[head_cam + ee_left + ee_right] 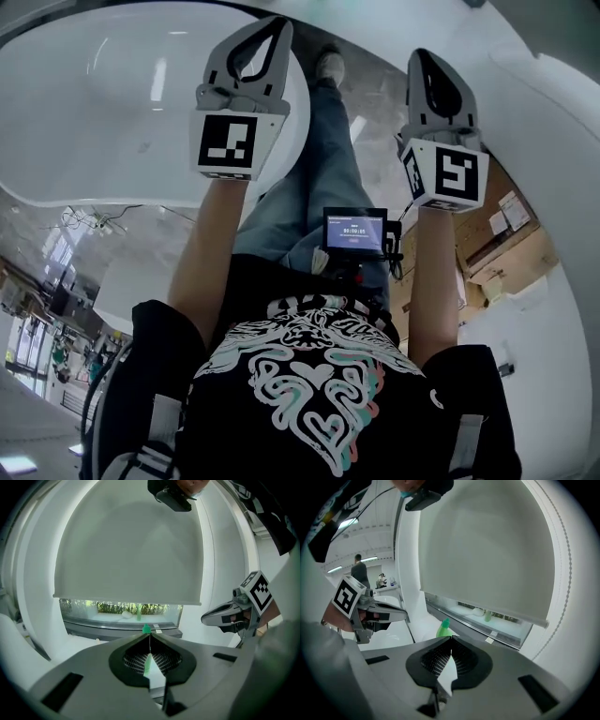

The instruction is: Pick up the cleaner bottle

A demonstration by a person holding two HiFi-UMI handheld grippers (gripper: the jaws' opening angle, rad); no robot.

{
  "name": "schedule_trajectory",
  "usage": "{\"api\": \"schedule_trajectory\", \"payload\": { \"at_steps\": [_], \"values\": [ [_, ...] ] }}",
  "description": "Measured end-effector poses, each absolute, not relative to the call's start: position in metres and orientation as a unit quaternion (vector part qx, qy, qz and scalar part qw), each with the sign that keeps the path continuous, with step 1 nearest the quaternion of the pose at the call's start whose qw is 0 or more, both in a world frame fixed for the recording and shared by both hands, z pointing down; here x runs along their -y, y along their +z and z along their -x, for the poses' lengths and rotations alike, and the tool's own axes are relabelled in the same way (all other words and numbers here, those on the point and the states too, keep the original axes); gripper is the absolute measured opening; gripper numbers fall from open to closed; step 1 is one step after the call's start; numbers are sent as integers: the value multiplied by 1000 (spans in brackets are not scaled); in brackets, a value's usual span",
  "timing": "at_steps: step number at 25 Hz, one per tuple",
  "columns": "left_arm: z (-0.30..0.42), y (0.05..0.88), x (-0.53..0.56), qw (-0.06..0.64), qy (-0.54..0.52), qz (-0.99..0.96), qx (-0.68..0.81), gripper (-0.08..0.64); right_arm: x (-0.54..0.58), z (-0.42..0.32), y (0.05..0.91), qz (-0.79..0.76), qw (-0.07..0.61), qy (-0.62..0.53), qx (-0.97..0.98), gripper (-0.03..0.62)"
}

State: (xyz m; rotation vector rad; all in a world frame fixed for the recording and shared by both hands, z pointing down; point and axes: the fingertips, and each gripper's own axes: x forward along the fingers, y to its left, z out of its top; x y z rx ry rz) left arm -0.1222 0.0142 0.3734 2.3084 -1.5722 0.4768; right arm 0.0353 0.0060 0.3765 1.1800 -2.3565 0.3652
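One roller blind (126, 550): pale, drawn most of the way down over a window; a strip of glass shows under its lower bar, with green plants beyond.
Tabletop (94, 112): white and rounded, at the upper left of the head view, ahead of the left arm.
Person (309, 375): black printed shirt and blue jeans, both forearms stretched forward, one gripper in each hand.
Left gripper (149, 635): jaws clenched tip to tip with nothing gripped; it is over the edge of the tabletop in the head view.
Right gripper (451, 639): jaws likewise pressed together and empty; it is over the floor, well apart from the left one.
Cleaner bottle (444, 630): green with a darker green cap, upright, beyond the tips of both grippers and untouched. In the right gripper view it rises just left of the jaw tips; in the left gripper view its cap stands right above them. Its base is hidden behind the jaws.
Small screen (354, 231): lit, at the person's waist between the arms.
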Motion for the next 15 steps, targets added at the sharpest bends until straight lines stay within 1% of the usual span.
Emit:
{"api": "schedule_trajectory", "payload": {
  "at_steps": [5,11,15],
  "values": [
    [125,367,0,123,149,-813,549,18,2,-22,377,-416,242,127,867,28],
    [129,401,6,150,184,-810,536,18,19,-7,400,-410,250,125,868,28],
    [128,424,15,145,185,-809,538,18,29,-3,420,-411,260,129,864,28]
  ]
}}
